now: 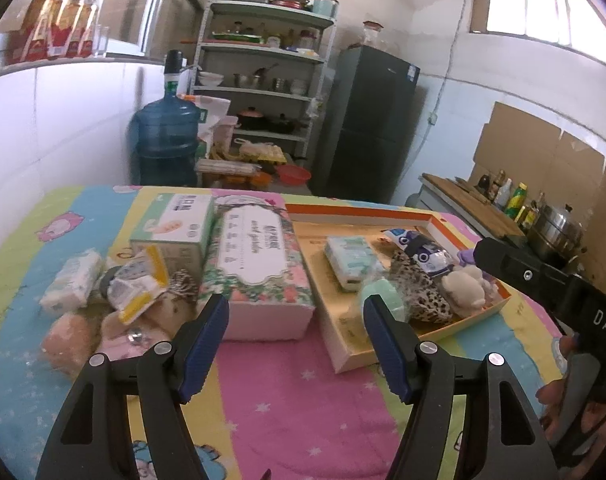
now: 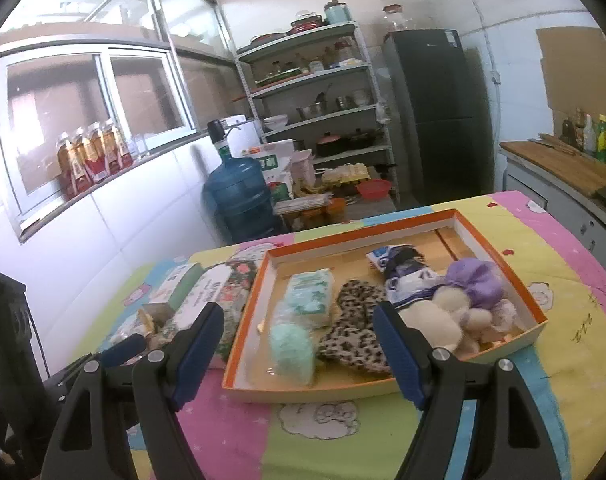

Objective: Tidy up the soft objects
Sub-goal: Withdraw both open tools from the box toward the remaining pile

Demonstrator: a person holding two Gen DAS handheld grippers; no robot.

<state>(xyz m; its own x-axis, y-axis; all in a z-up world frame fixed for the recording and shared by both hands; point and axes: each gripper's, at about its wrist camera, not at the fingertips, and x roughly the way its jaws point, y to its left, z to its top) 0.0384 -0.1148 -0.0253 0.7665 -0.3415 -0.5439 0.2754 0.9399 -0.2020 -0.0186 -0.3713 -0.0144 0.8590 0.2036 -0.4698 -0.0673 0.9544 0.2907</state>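
An orange-rimmed cardboard tray [image 1: 343, 354] [image 2: 245, 320] on the table holds several soft things: a tissue pack [image 2: 313, 292], a mint sponge [image 2: 293, 346], a leopard-print pouch [image 2: 357, 320], a cream plush [image 2: 443, 318] and a purple item [image 2: 477, 280]. Left of the tray lies a loose pile: a white tissue pack [image 1: 73, 278], a pink plush [image 1: 67, 338] and a yellow-edged packet [image 1: 137, 288]. My left gripper [image 1: 295, 346] is open and empty above the table, in front of a floral tissue box [image 1: 259, 268]. My right gripper [image 2: 297, 354] is open and empty at the tray's near edge.
A green-and-white box [image 1: 173, 224] stands behind the pile. Beyond the table are a water jug [image 1: 167, 136], a metal shelf rack [image 1: 263, 80] and a dark fridge [image 1: 371, 120]. A counter with bottles and a pot [image 1: 555, 232] is on the right.
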